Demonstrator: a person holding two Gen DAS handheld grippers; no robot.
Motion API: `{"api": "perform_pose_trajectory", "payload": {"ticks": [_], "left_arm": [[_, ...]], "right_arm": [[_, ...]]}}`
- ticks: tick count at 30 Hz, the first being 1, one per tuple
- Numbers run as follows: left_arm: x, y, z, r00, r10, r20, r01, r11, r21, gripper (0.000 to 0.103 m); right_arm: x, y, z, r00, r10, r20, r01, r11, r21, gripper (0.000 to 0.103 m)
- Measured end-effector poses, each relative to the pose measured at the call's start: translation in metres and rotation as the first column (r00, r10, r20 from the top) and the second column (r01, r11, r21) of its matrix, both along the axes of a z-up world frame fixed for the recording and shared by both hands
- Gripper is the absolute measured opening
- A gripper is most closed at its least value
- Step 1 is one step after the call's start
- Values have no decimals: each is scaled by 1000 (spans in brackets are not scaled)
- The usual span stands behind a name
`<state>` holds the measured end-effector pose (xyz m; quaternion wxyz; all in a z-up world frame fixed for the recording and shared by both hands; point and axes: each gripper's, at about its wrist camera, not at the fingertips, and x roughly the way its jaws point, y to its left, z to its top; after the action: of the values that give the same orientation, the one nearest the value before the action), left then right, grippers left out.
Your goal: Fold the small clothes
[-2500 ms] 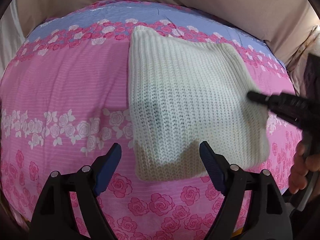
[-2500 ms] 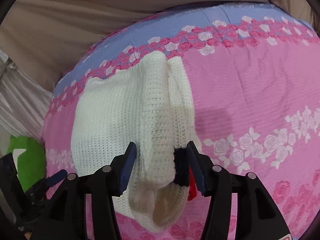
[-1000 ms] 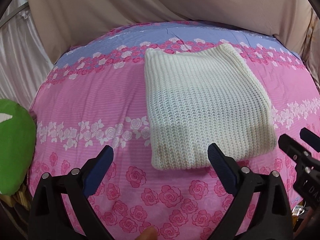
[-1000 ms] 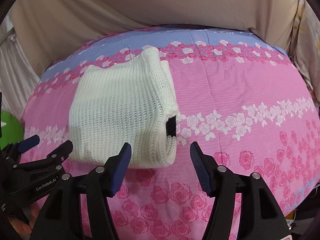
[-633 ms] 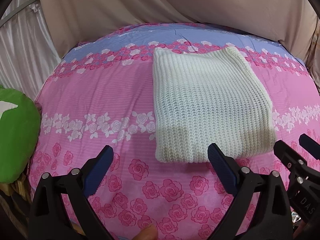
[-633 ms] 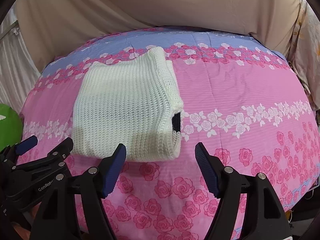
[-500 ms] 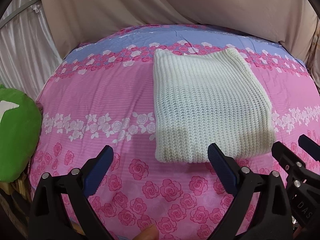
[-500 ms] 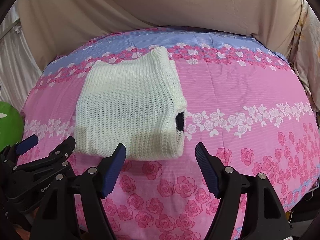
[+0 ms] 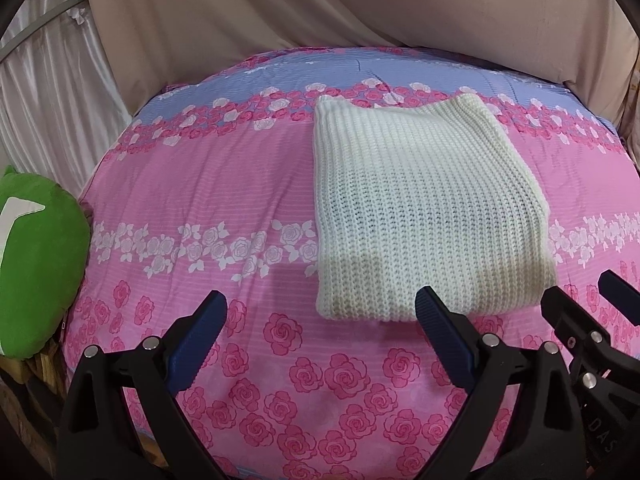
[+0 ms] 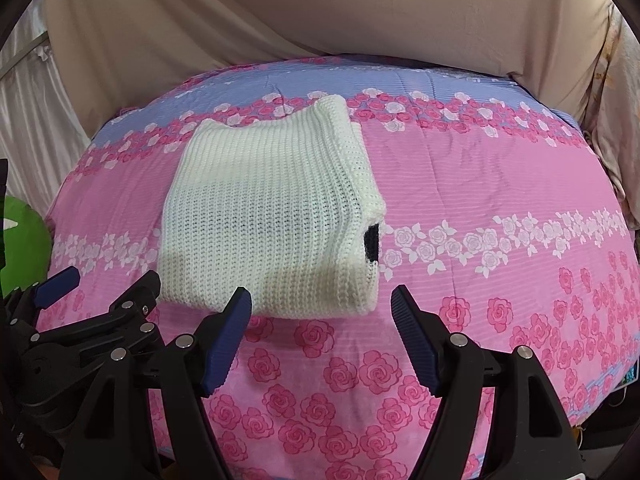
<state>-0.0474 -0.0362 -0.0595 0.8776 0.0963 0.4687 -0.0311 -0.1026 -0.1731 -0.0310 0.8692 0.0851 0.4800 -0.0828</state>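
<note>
The sweater [image 9: 424, 216] lies folded into a thick cream block on the bed [image 9: 224, 184], toward the far edge and nearer the right side than the left, its far corners reaching the blue band of the cover. The left gripper [image 9: 320, 332] hangs over the near edge with its fingers spread wide and nothing between them — the sweater's near hem sits just beyond its right finger. The right gripper [image 10: 320, 320] is likewise released and empty, its fingers parted just short of the sweater's near right corner.

The fold looks done, so the risk now is undoing it. On the right side the layers bulge open and a dark patch [image 10: 372, 242] shows in the gap; a finger catching that loose edge could drag the top layer off. The knit is soft and springy, so the block may slump or unroll by itself. A green cushion [image 9: 36, 268] sits off the left edge, well apart.
</note>
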Motion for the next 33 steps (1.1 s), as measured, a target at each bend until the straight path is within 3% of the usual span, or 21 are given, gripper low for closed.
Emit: {"api": "perform_pose_trajectory", "payload": {"ticks": [25,29,33], "left_arm": [[3,-4,-1,1000,-3,1,3,1000,-30,90],[4,-7,-3,1000,-15,-8,14,1000,-22,82],[5,-9,-5,1000,-18,-20,18,1000,-20,82]], "right_arm": [[0,-1,-1,999,-33,-8,33,999,-9,71],[0,-1,-1,999,-40,-9,40,999,-19,71],[1,-1,-3,999,-39,-22,39,999,-24,70]]}}
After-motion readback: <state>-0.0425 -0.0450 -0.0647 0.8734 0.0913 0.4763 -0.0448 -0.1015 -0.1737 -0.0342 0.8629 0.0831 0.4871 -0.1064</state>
